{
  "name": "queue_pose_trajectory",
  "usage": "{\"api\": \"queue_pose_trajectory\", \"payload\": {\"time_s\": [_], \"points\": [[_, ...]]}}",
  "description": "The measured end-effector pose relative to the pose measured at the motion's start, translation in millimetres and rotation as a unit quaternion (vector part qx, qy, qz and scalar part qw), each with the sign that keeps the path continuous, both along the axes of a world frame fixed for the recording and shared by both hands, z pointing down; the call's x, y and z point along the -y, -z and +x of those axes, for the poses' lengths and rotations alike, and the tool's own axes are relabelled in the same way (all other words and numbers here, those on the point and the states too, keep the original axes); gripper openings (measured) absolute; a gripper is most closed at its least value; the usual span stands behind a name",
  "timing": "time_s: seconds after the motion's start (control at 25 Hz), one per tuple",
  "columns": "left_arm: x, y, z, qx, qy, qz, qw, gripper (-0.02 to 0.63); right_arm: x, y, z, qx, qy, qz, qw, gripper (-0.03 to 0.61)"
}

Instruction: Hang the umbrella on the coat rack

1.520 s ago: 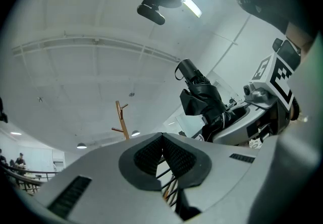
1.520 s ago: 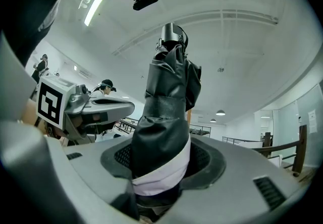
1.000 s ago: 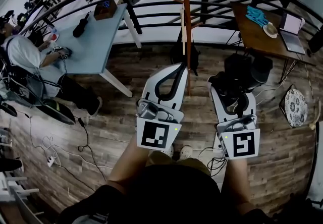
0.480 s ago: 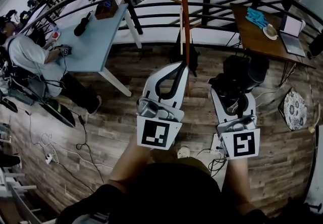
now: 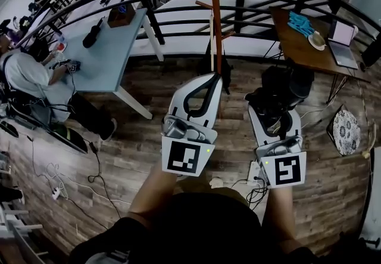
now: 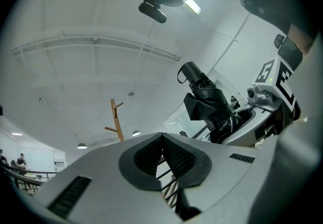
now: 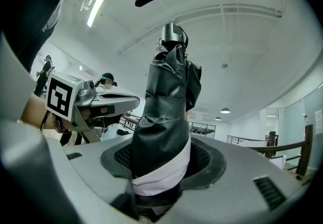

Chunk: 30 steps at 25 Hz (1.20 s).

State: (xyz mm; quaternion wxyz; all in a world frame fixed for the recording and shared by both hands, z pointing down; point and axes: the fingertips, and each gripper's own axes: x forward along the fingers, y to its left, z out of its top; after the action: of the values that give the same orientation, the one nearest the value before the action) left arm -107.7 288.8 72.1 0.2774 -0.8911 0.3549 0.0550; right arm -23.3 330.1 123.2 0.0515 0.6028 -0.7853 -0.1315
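2 grippers are up in front of the person, side by side and both aimed at the coat rack (image 5: 214, 13).

Right gripper (image 7: 161, 170): jaws clamped on the umbrella (image 7: 169, 92), which is black, folded and strapped into a tight bundle. The grip sits low, right at a white band. Most of the bundle sticks out past the jaw tips, with a metal-looking cap at the far end. My guess is it's held low so the free length can reach a peg while the jaws stay clear of the pole. I can't make out a loop or hooked handle to hang it by.

Left gripper (image 6: 162, 142): jaws fully together, nothing between the pads, so it's empty. It's probably kept shut and free as the spare one (to steady the pole or guide a strap later, just a guess).

The coat rack is a wooden pole with short angled pegs. From the head view the pole rises just beyond the left jaw tips. In the left gripper view it's above and to the left of them, with at least 2 pegs showing. From the right jaws it's off to the left, apart from the umbrella.

Stage looks like approach: the umbrella isn't on any peg yet. Next it has to be lifted past the jaw tips to peg height and something caught over a peg. The risk is the smooth bundle sliding off.
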Motion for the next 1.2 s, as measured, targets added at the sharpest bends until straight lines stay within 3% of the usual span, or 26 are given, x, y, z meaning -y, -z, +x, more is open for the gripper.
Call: {"api": "queue_pose_trajectory", "payload": {"time_s": [1.2], "points": [[210, -10, 1, 0.007, -0.008, -0.021, 0.9997, 0.011, 205, -14, 0, -0.012, -0.01, -0.034, 0.999, 0.241]]}}
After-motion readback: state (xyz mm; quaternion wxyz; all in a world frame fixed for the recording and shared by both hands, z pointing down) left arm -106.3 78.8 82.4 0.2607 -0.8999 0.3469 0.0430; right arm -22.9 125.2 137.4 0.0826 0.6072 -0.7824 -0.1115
